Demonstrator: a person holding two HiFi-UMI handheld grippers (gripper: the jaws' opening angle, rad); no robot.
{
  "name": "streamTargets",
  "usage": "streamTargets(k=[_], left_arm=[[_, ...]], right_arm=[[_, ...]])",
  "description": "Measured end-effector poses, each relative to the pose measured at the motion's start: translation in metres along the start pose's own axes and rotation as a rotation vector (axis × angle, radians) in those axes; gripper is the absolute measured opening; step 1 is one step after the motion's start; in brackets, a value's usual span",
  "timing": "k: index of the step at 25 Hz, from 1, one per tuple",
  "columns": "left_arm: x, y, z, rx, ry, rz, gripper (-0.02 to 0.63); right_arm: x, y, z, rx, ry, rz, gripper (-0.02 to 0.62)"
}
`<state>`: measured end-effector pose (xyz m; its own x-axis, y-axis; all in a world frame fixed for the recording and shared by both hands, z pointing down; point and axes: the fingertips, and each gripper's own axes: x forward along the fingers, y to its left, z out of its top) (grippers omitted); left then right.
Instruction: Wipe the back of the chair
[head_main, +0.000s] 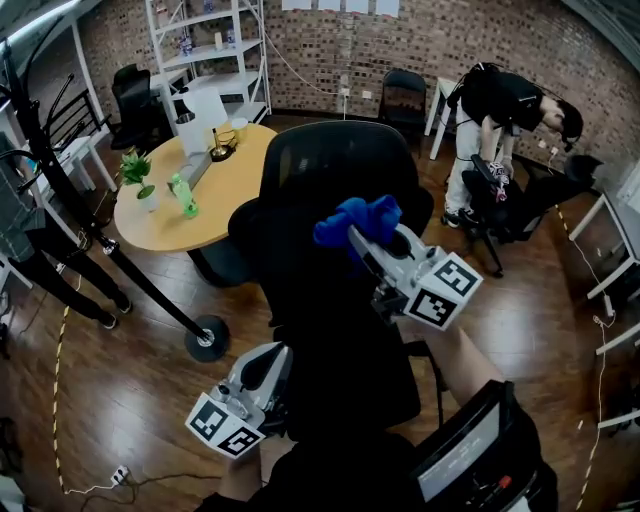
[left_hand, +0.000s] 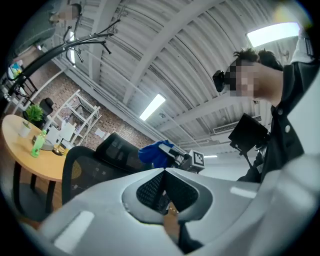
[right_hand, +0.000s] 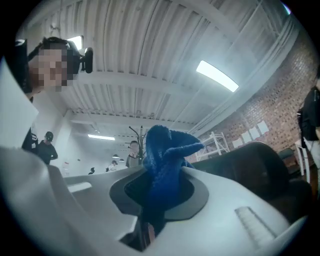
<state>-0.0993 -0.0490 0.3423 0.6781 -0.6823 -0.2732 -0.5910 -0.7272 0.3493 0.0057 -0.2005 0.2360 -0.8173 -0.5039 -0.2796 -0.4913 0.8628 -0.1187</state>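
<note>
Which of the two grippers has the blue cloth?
The right gripper, raised higher, pinches the blue cloth. The lower left gripper is shut and empty.

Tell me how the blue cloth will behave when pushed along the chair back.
Likely floppy: the blue cloth bunches and folds over above the jaws of the right gripper. Probably light, since that pinch alone holds it up. Its nubby weave should drag, not slip, on the chair back.

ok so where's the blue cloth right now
The blue cloth is pinched in the right gripper's claw, mid head view, up by the top of the black chair's back.
</note>
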Motion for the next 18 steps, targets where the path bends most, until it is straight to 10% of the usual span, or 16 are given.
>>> streamTargets(k=[9, 18], left_arm=[[-0.03, 0.028, 0.018, 0.056, -0.075, 0.207, 0.003], [-0.047, 0.058, 0.032, 0.081, -0.104, 0.282, 0.003]], right_arm=[[0.17, -0.04, 0.032, 0.154, -0.024, 0.223, 0.052], [0.193, -0.148, -0.02, 0.403, 0.098, -0.063, 0.052]])
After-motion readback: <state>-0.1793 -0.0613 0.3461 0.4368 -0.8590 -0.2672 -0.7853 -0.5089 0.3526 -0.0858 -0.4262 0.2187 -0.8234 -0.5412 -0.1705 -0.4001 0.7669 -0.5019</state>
